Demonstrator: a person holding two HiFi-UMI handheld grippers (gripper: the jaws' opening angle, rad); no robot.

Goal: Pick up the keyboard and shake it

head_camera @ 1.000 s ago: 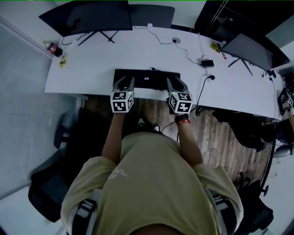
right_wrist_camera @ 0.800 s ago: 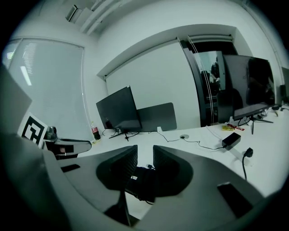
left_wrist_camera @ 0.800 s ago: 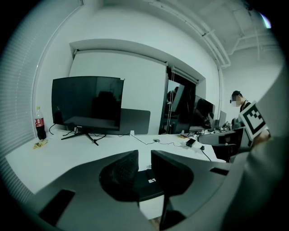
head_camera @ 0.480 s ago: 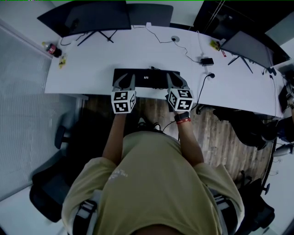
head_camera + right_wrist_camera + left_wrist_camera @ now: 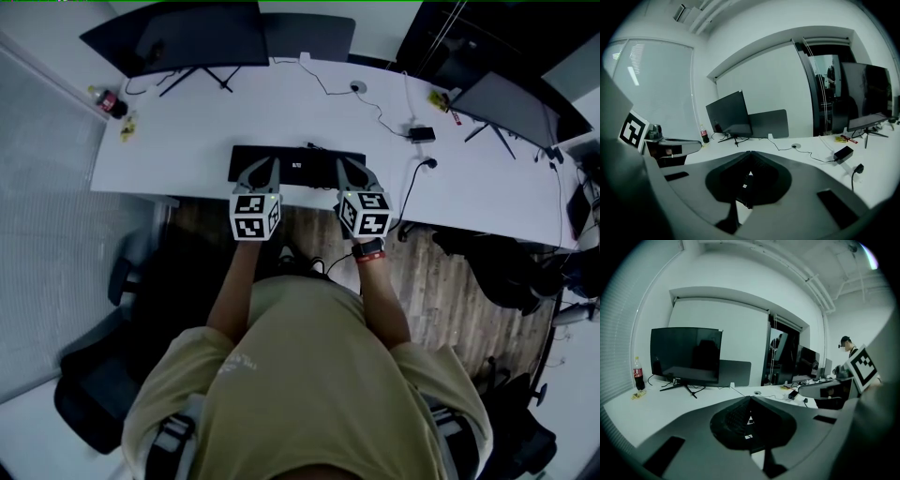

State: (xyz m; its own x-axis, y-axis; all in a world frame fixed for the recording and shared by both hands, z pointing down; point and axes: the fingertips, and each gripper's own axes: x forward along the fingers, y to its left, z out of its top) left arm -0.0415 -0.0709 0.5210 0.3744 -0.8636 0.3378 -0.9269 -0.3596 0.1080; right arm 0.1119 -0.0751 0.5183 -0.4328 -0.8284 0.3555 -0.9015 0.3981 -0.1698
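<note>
The black keyboard (image 5: 298,163) lies across the near part of the white desk (image 5: 187,141), in front of me. My left gripper (image 5: 260,170) is shut on the left part of its near edge. My right gripper (image 5: 352,170) is shut on the right part. Both pairs of jaws have just been closing, with the keyboard between them. In the left gripper view the jaws meet at a point (image 5: 750,399) over the dark keyboard (image 5: 736,420). The right gripper view shows the same: jaws closed (image 5: 750,153) over the keyboard's edge (image 5: 745,185).
A dark monitor (image 5: 183,37) on a stand is at the back left, and another (image 5: 511,103) at the right. A cola bottle (image 5: 105,97) lies at the desk's left end. A power adapter (image 5: 423,130) and cables run behind the keyboard. Office chairs (image 5: 98,375) flank me.
Both grippers' jaws have closed onto the keyboard's near edge. The two marker cubes have shifted slightly towards me and look a little higher.
</note>
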